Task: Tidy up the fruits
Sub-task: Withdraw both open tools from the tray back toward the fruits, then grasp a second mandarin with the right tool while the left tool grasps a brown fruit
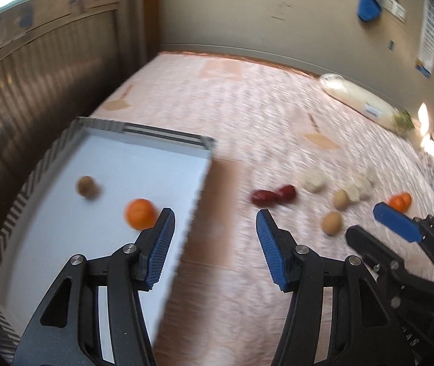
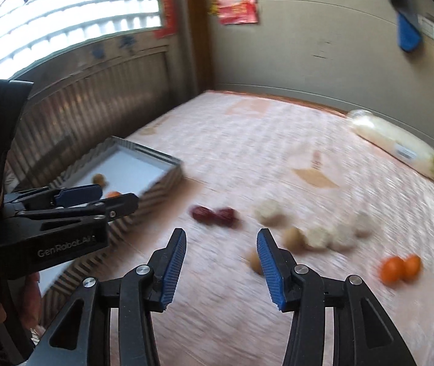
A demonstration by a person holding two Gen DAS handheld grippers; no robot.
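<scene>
A white tray with a grey zigzag rim (image 1: 18, 201) (image 2: 156, 155) holds an orange (image 1: 140, 213) and a small brown fruit (image 1: 86, 186). My left gripper (image 1: 215, 225) hangs open and empty over the tray's right edge. On the pink cloth to the right lie two red dates (image 1: 273, 196) (image 2: 214, 215), two brown round fruits (image 1: 331, 222) (image 2: 293, 236), several whitish lumps (image 2: 317, 238) and two oranges (image 1: 400, 201) (image 2: 400, 268). Above the cloth, just left of the brown fruits, my right gripper (image 2: 221, 244) (image 1: 366, 222) is also open and holds nothing.
A long wrapped white radish (image 2: 400, 149) (image 1: 357, 97) lies along the far right wall. A ribbed panel under a window borders the table on the left. A blue cloth (image 2: 406, 33) hangs on the back wall. A hand (image 2: 30, 292) grips the left tool.
</scene>
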